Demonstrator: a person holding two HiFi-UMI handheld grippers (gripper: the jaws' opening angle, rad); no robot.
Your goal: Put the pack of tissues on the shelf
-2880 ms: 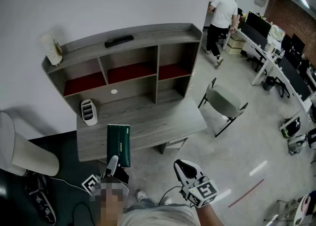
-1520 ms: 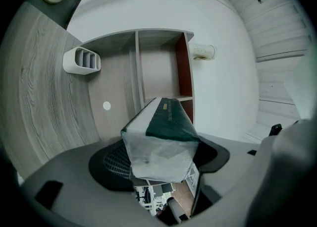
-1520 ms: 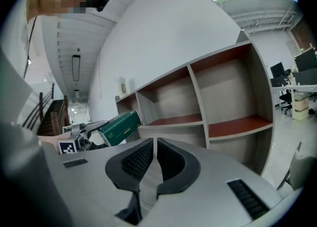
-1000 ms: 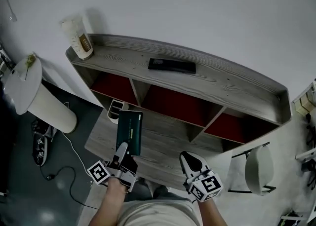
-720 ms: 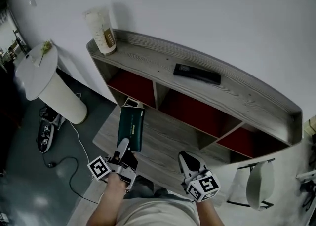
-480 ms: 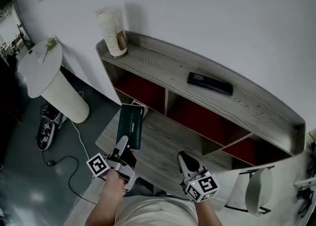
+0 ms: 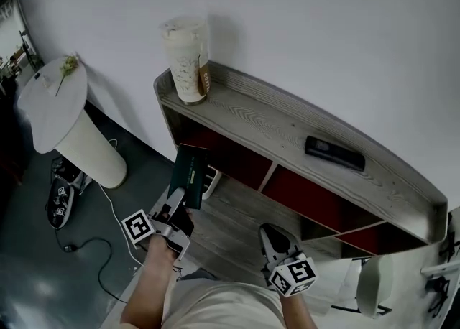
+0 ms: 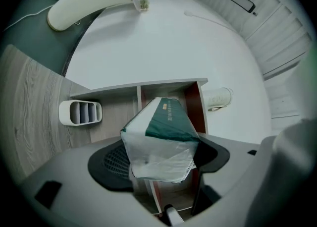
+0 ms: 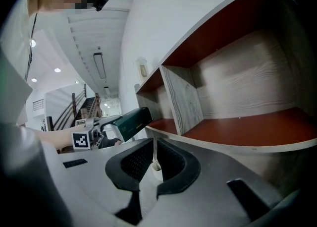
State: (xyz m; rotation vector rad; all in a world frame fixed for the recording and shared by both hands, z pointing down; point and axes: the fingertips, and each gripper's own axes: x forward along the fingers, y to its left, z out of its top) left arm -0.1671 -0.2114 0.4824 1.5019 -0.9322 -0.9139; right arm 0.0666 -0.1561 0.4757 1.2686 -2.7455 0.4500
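Nearer the shelf (image 7: pixel 287 130) now, the tissue pack (image 7: pixel 190 171) points lengthwise at it.

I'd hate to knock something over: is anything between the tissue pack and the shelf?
Nothing visible does. The pack of tissues in the left tool hangs before the shelf's left compartment; on top, a cup at the left end and a remote farther right leave bare board between.

Head view looks steeply down; both gripper views face the shelf (image 7: pixel 273 126).
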